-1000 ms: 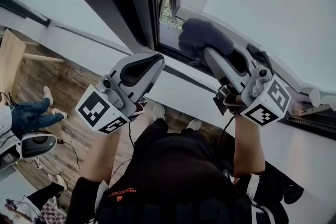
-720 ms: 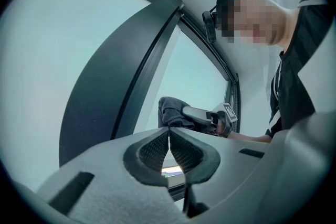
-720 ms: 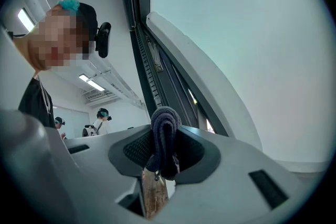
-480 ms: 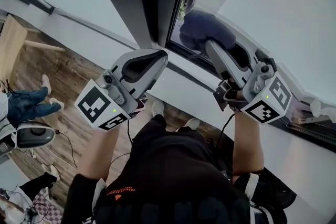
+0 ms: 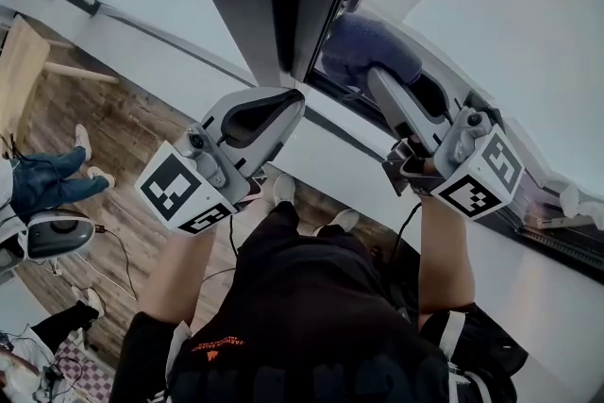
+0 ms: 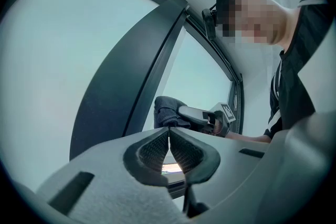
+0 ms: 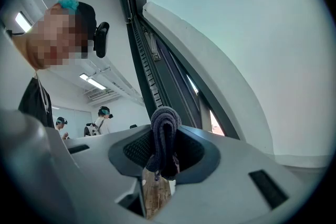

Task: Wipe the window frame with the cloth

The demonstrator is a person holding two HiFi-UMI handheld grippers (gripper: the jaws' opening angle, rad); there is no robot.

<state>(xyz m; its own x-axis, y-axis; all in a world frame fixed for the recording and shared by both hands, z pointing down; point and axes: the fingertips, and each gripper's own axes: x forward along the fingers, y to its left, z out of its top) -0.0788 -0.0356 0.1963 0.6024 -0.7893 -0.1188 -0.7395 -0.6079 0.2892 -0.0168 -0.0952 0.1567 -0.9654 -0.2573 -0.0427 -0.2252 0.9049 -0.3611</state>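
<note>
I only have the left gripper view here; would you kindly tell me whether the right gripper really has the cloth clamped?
Observer: Yes. The right gripper view shows the right gripper shut on a fold of the cloth.
Operator: Thank you. Where does the cloth meet the window?
Observer: In the head view it bunches at the lower end of the open gap, against the dark window frame.
</note>
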